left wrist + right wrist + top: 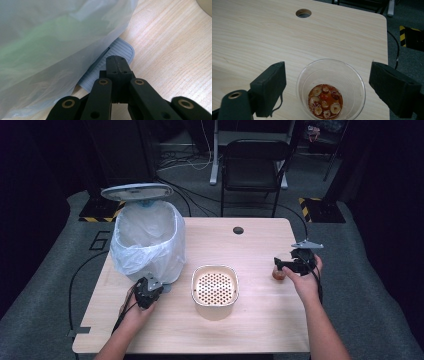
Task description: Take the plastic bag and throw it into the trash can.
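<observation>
A clear plastic cup [353, 75] with a little red liquid and fruit slices in it stands near the table's right edge [278, 273]. My right gripper [328, 75] is open, with one jaw on each side of the cup and neither pad touching it; in the high view it sits right over the cup [287, 265]. My left gripper [117, 65] is shut, its joined tips resting on the grey ribbed pedal [122, 48] at the foot of the bin [147, 240]. The bin's lid [136, 191] stands raised, and a white bag lines the bin.
A cream bowl with a perforated strainer insert [215, 268] stands mid-table between my hands. The wooden table [260, 320] has a cable hole [238, 230] at the back. A black folding chair [255, 165] stands on the floor beyond the far edge.
</observation>
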### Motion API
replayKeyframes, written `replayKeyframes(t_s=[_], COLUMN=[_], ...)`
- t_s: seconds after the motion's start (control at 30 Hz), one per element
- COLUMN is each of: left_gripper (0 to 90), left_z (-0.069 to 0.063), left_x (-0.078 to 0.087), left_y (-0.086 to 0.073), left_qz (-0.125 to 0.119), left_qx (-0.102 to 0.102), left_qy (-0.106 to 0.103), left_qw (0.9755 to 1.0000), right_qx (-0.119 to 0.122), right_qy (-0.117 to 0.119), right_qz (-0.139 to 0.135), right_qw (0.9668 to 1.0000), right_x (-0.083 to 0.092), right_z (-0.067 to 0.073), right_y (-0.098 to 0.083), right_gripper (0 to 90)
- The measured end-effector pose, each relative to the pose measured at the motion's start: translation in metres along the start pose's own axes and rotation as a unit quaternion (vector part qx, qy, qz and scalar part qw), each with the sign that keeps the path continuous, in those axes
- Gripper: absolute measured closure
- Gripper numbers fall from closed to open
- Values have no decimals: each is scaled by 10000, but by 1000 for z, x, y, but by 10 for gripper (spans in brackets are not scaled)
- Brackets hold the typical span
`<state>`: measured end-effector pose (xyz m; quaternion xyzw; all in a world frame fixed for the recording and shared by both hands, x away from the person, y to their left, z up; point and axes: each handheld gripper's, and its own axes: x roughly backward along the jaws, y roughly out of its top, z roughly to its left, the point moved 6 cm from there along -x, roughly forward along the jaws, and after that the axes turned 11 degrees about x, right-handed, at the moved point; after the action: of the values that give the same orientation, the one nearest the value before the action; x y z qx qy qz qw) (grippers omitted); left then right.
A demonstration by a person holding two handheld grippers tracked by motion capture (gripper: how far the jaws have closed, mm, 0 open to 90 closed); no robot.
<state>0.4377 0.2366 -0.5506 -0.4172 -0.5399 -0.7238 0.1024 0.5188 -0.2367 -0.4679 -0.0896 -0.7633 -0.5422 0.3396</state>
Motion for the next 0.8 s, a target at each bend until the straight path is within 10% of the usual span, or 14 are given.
replayKeyframes(t_s=[0.8], left_gripper=[900], left_z=[0], left_x=[1], left_y=[0], left_qz=[54], left_qx=[23], left_qy=[-53], left_qw=[10000], right_qx=[-124], right_qy=[42], right_qz=[303], right_qw=[9995], right_x=[-31], right_z=[4], right_y=[-31], right_gripper=[149])
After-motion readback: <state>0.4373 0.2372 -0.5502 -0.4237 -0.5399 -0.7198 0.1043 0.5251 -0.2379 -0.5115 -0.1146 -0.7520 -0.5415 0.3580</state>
